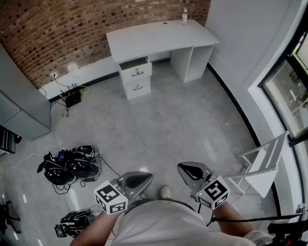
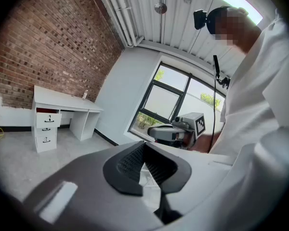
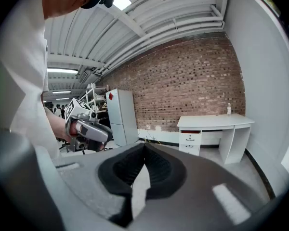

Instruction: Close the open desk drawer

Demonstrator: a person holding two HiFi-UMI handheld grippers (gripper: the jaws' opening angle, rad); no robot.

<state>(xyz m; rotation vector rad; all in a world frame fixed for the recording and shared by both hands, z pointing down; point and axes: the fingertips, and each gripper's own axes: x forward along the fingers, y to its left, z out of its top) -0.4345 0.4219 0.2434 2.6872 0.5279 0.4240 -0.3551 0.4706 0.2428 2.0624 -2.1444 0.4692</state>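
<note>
- White top drawer stands pulled out under the left end of the table, which sits against the brick wall
- Clear bottle stands upright at the table's back right edge
- Left gripper and right gripper hang low by the person's body, well apart from the table, each with jaws pressed together on nothing
- Black gear lies on the grey floor at the left
</note>
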